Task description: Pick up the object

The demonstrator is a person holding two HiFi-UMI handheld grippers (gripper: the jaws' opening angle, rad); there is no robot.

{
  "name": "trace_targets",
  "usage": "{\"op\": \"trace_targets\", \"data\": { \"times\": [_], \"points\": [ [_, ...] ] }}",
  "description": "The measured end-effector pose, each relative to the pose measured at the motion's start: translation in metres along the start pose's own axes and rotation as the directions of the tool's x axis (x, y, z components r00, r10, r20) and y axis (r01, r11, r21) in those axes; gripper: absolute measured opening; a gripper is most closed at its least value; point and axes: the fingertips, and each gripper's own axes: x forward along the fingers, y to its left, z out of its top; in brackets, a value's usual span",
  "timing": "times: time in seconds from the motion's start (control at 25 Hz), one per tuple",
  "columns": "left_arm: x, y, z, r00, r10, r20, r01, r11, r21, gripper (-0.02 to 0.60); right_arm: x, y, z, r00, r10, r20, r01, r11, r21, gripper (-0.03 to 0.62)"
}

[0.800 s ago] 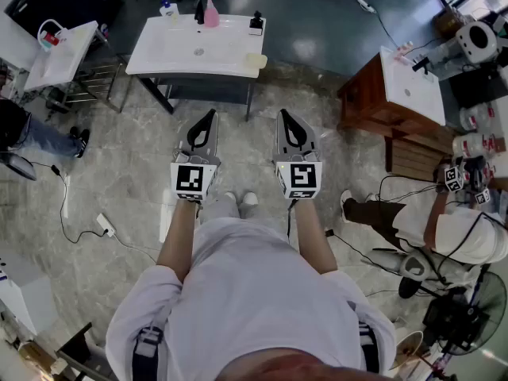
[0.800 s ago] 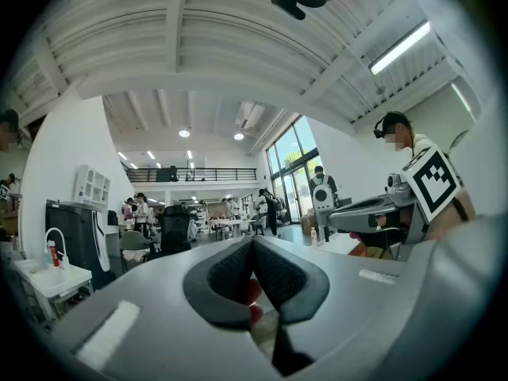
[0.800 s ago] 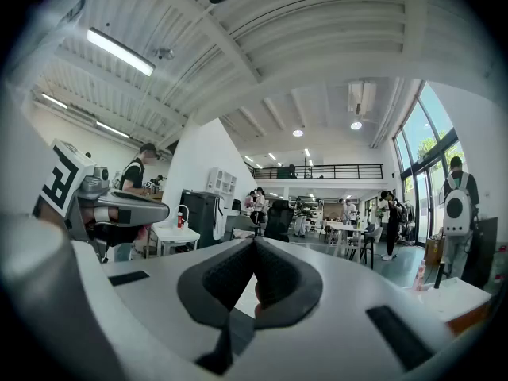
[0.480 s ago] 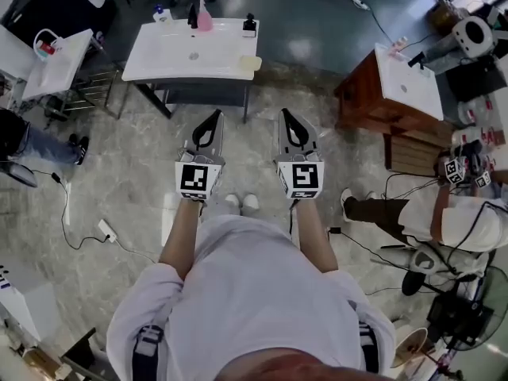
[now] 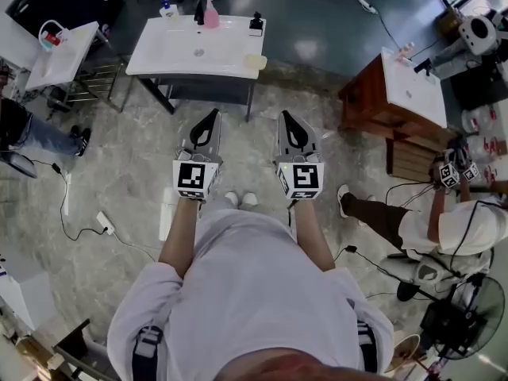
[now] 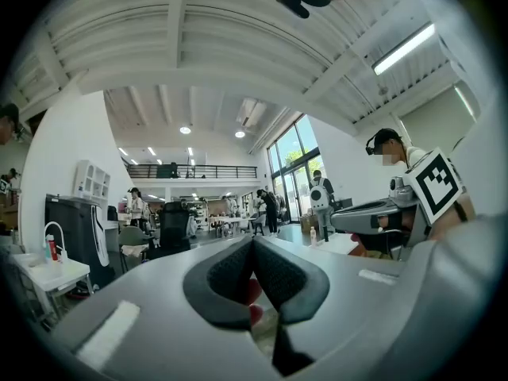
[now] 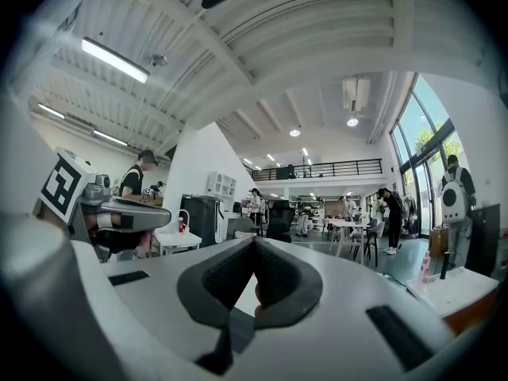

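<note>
You hold both arms forward, elbows bent, forearms running side by side above your white shoes. The left gripper and the right gripper point ahead at the same height, near each other but apart, with the left one angled slightly inward. Both are clenched on nothing: in each gripper view the dark foam pads meet at the tip with only the room showing behind them.

Nothing marks out which object you are to pick up. The loose things ahead stand on the white washbasin counter. A pink bottle, a small white bottle and a black dispenser stand along its far edge. A pale yellow block lies at its right near corner. All are well apart from both grippers.

Since half a second ago your grippers have kept the same pose. The counter sits slightly further right in the head view, and the seated person in white on your right has shifted a little.

Open grey marble floor lies between the gripper tips and the counter's near edge. A brown wooden cabinet with a white basin top stands ahead to the right. A white power strip with its cable lies on the floor to your left, and the seated person's leg and cables are near your right side.
</note>
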Motion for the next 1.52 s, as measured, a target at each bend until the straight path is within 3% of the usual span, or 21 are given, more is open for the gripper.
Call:
{"op": "trace_targets", "data": {
  "times": [0.48,0.8,1.52],
  "points": [
    [0.001,0.003,-0.007,0.997,0.071,-0.039,-0.07,0.997,0.033,0.0,0.003,-0.024,-0.034,0.999,0.037,-0.024,-0.036,0.999,0.016,0.002],
    [0.052,0.013,-0.019,0.999,0.038,-0.029,-0.038,0.999,0.018,-0.001,0.035,-0.048,-0.058,0.998,0.013,-0.063,-0.011,1.0,0.029,0.002],
    [0.262,0.154,-0.068,0.998,-0.067,-0.009,0.066,0.994,-0.083,0.0,0.259,-0.098,-0.094,0.979,-0.042,-0.2,0.049,0.998,0.031,0.003]
  ]
}}
